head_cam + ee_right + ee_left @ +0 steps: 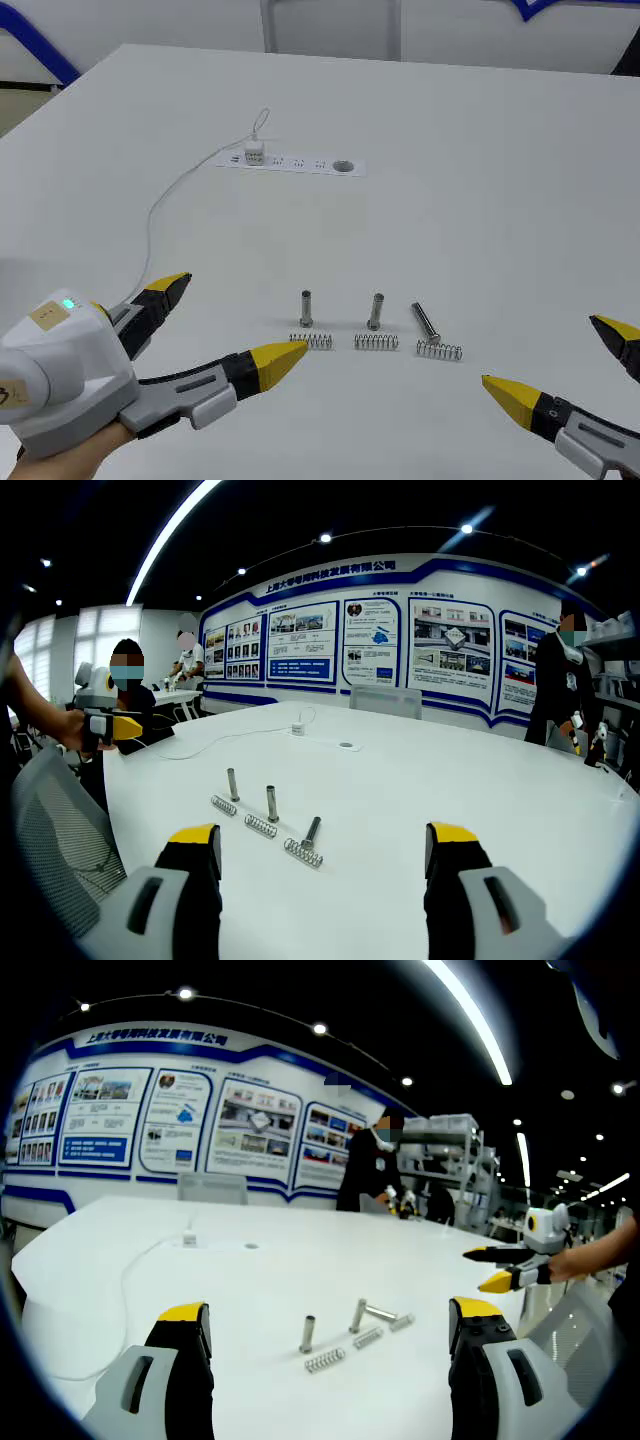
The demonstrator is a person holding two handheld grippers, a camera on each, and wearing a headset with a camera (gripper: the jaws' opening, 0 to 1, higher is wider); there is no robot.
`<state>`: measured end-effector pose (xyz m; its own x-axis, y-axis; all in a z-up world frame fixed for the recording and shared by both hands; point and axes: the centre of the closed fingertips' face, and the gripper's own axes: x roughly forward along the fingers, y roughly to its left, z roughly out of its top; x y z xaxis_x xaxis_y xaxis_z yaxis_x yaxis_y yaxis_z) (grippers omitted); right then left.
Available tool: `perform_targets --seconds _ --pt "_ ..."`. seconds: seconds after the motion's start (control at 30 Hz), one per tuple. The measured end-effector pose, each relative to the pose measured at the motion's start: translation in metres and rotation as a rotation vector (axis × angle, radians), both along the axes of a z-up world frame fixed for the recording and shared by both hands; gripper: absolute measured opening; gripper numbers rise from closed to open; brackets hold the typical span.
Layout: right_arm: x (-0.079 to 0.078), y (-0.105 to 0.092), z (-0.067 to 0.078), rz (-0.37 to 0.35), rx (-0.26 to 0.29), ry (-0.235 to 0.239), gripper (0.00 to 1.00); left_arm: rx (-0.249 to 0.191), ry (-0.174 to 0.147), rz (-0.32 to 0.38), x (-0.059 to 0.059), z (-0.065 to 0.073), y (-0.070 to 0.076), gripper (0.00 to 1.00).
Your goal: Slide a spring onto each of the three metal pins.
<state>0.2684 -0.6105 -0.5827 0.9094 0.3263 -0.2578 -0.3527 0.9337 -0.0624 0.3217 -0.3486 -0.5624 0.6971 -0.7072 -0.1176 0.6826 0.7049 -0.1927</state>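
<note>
Nothing's getting done yet, all three are left to do. The left spring, middle spring and right spring are lying bare on the white surface, each just in front of its own pin (left pin and middle pin are standing up, right pin looks to be lying over). The left gripper is hanging wide open and empty with the left spring just ahead of its jaws, and the right gripper is gaping empty too, with the right spring sitting off to its left.

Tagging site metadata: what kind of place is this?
Probably a company showroom or demo lab: blue-framed display boards line the wall, and a large white table carries a power strip.
</note>
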Motion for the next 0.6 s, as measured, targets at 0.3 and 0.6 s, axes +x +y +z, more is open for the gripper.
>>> perform_targets --seconds 0.3,0.6 --pt "0.0048 0.0011 0.0035 -0.007 0.014 -0.008 0.84 0.011 0.003 0.008 0.0006 -0.0024 0.0023 1.0" --pt "0.0065 0.0033 0.0016 -0.002 0.02 0.001 0.84 0.024 0.013 0.017 0.0003 -0.0053 0.0082 1.0"
